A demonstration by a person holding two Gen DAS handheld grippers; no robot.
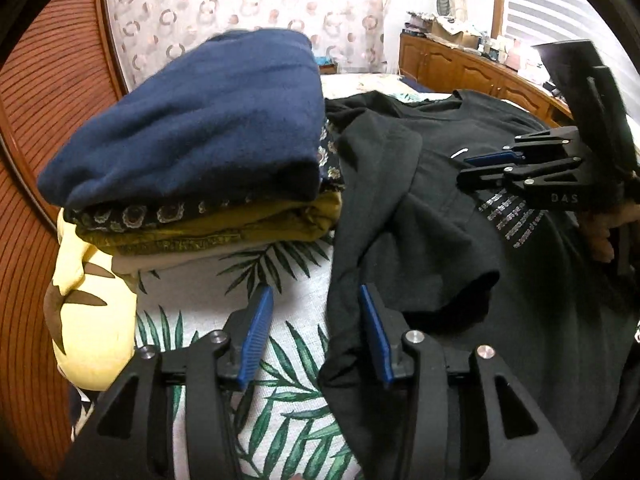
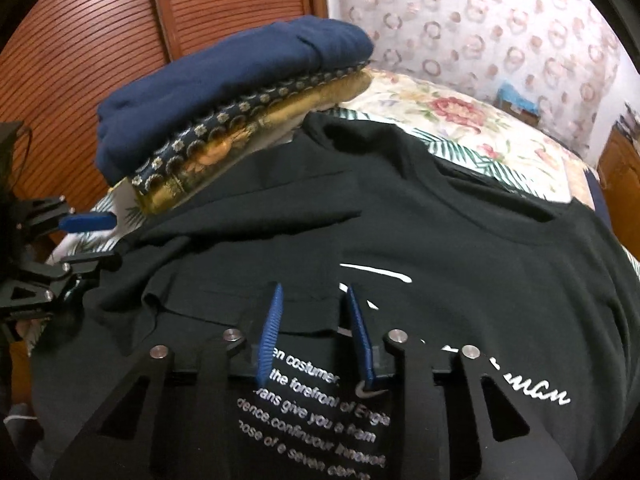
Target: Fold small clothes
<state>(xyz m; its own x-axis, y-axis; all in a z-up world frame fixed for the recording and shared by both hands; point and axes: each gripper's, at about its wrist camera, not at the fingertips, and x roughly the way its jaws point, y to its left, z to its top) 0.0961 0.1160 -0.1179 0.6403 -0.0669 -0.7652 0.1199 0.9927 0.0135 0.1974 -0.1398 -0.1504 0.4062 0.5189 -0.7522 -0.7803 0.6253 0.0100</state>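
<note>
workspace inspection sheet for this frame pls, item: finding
Surface: bed under a palm-leaf sheet.
Job's things: black T-shirt spread flat, one sleeve folded in over the front; folded stack, navy piece on top.
Clutter: yellow cloth beside the stack.
Grippers: left tongs open at the shirt's edge; right tongs open over the print, holding nothing.
Cables: nothing seen.
Surroundings: wooden louvred door, patterned curtain, wooden cabinet.

Black T-shirt [image 2: 460, 248] print reads "the forefront"; right hand-held gripper [image 1: 476, 162] marked "DAS".
</note>
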